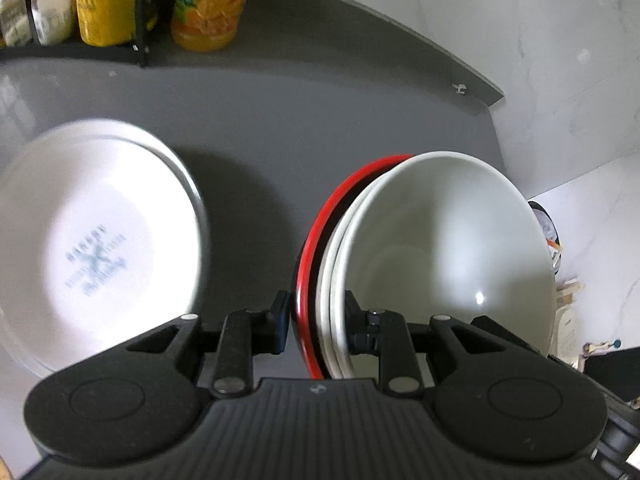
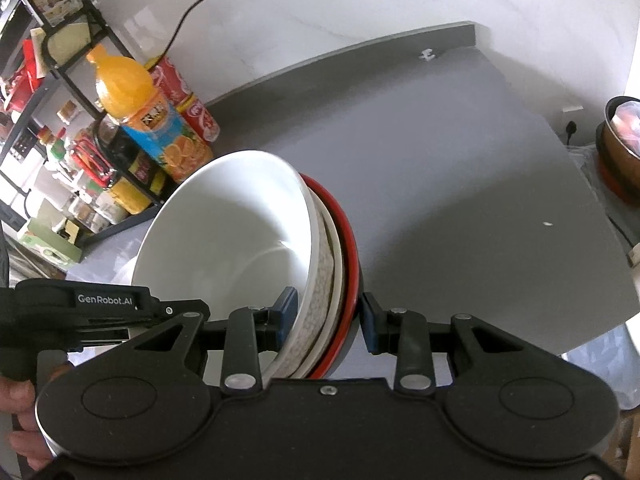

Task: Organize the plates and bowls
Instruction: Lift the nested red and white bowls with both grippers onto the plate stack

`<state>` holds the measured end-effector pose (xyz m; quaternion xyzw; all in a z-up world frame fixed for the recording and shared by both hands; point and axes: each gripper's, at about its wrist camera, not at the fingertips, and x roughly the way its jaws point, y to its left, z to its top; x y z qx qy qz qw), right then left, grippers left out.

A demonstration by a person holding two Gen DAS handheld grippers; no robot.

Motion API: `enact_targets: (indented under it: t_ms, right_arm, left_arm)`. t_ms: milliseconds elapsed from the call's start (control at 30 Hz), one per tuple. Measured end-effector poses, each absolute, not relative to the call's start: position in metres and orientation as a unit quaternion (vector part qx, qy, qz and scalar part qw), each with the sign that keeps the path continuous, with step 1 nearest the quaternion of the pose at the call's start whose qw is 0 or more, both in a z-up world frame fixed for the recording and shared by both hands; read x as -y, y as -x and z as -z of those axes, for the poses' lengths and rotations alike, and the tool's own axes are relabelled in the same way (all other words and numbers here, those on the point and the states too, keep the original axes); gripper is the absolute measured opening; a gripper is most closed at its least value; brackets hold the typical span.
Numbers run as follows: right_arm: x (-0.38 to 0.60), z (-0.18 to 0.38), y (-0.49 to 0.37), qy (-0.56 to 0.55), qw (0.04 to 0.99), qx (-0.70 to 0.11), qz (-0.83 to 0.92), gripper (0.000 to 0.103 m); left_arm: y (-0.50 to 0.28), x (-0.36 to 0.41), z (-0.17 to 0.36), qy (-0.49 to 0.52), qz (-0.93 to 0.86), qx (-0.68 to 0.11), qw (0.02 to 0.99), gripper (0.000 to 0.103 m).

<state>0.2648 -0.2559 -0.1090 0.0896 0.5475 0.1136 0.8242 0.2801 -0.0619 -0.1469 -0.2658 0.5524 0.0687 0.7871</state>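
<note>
A nested stack of bowls, white ones inside a red-rimmed black one, hangs tilted above the grey counter. My left gripper is shut on its rim, one pad on the red bowl's outside and one inside the white bowl. In the right wrist view the same bowl stack is clamped at another part of its rim by my right gripper, which is shut on it. The left gripper's body shows at the left there. A white plate with a blue print lies left of the stack, blurred.
A black wire rack with jars and bottles stands at the counter's back left, with an orange juice bottle and a red cola bottle beside it. A metal pot sits past the counter's right edge. A hand holds a grip at lower left.
</note>
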Motion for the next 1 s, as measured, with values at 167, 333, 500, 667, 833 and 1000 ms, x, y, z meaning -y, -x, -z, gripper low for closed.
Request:
enact_targets:
  t_ms: [167, 333, 500, 667, 833, 1000]
  right_arm:
    - [0.221, 0.102, -0.258, -0.094, 0.83, -0.54, -0.107, 0.033]
    - [0.19, 0.098, -0.251, -0.098, 0.835, -0.532, -0.1, 0.033]
    - [0.161, 0.096, -0.246, -0.095, 0.837, -0.53, -0.098, 0.033]
    - [0.136, 0.099, -0.241, -0.093, 0.837, -0.532, -0.093, 0.033]
    - [0.11, 0.106, -0.237, -0.089, 0.834, -0.537, -0.091, 0.033]
    - [0.088, 0.11, -0.234, -0.084, 0.837, -0.535, -0.084, 0.033]
  left_arm:
    - [-0.271, 0.029, 0.139, 0.263, -0.062, -0.552, 0.789, 0.024]
    - [-0.266, -0.002, 0.131, 0.256, -0.053, -0.553, 0.791, 0.024]
    - [-0.259, -0.031, 0.13, 0.256, -0.048, -0.552, 0.792, 0.024]
    - [-0.251, -0.059, 0.133, 0.259, -0.045, -0.552, 0.791, 0.024]
    - [-0.244, -0.088, 0.138, 0.262, -0.044, -0.556, 0.788, 0.024]
    - [-0.241, -0.109, 0.144, 0.262, -0.037, -0.56, 0.785, 0.024]
